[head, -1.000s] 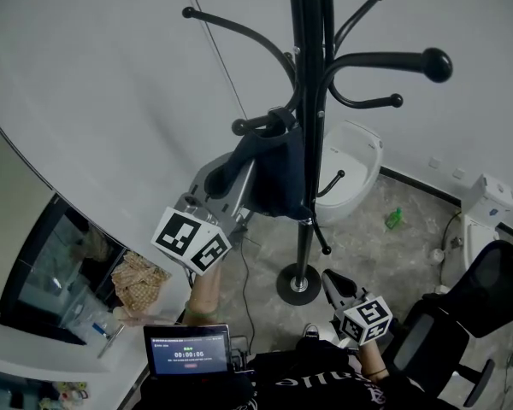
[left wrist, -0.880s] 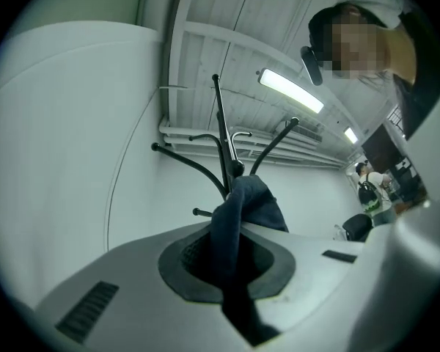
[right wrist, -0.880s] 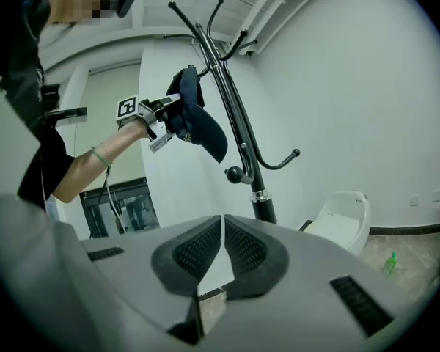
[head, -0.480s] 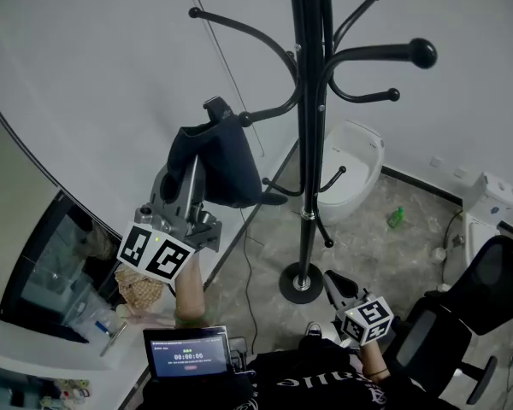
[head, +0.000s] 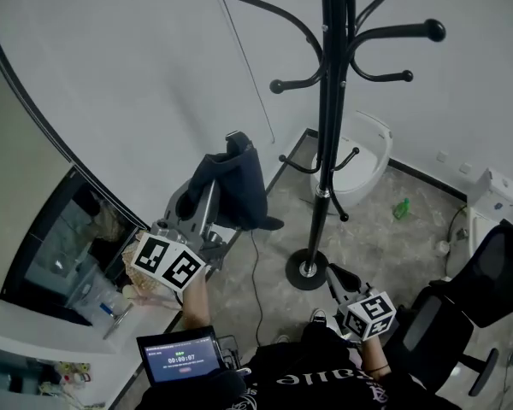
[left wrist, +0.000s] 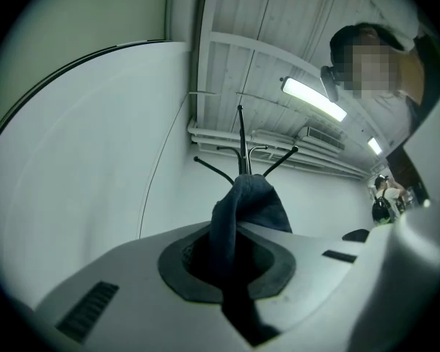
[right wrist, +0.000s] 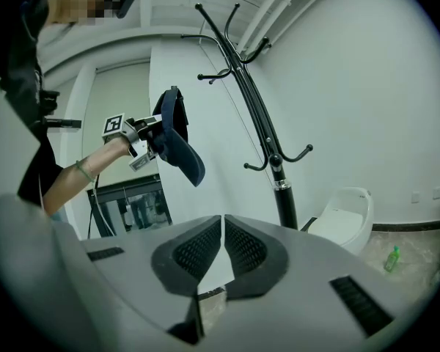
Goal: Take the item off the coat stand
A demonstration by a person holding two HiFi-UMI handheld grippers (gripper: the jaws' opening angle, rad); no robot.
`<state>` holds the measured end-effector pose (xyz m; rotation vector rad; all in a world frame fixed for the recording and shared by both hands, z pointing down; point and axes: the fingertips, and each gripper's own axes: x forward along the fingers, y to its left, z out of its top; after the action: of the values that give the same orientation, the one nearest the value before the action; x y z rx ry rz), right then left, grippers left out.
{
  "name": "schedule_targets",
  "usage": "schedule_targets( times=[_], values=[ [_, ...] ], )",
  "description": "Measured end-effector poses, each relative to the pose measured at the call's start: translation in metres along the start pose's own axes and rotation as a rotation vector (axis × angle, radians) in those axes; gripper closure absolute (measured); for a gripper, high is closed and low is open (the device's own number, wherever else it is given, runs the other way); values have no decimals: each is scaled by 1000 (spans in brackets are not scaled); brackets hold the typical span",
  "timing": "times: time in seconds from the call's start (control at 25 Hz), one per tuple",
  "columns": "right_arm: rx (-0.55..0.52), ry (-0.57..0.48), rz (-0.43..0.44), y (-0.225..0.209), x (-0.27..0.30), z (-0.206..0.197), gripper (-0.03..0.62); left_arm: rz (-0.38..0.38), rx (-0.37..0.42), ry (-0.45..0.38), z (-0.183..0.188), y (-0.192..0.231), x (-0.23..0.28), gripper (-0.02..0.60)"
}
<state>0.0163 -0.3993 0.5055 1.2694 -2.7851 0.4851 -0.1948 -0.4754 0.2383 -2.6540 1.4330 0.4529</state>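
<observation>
Head view: the left claw (head: 215, 196) is clenched on a dark cap (head: 237, 188), pinching it near the top so that the rest droops down and to the right of the jaws. The cap is off the coat stand (head: 328, 135). It hangs in the air to the stand's left, clear of every hook and well apart from the pole. The right claw (head: 335, 278) waits low down near the stand's round base and touches nothing.

Left gripper view: the cloth fills the gap between the jaws, with the pads pressed on it from both sides. A fold of the cap rises just beyond the tips, and the stand's hooks are small and distant behind it.

Right gripper view: this claw is clenched on nothing, its two pads (right wrist: 199, 248) all but meeting. Beyond them the cap's brim dangles below the left claw, off to the left of the stand.

To my eye the lifting-off is as good as done. What's left is to carry the cap away cleanly. I'd keep the pinch firm, since only a fold of cloth is caught, move steadily away from the hooks, and watch that the hanging brim doesn't swing.
</observation>
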Motion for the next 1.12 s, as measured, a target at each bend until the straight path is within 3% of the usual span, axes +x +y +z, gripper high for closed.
schedule_targets(
  times=[0.4,0.6,0.84,1.12],
  values=[
    [17,29,-42,68,-41,-46,576,-2,-92,158,-83,-25,-99,566],
    [11,61,-55,93,-69,-66,576,-15,-180,209,-127,-52,-142,566],
    [19,42,-37,112,-90,-64,576,-45,-212,237,-152,-94,-178,566],
    [-12,36,-20,117,-143,-71,576,-20,-261,319,-178,-164,-222,566]
  ],
)
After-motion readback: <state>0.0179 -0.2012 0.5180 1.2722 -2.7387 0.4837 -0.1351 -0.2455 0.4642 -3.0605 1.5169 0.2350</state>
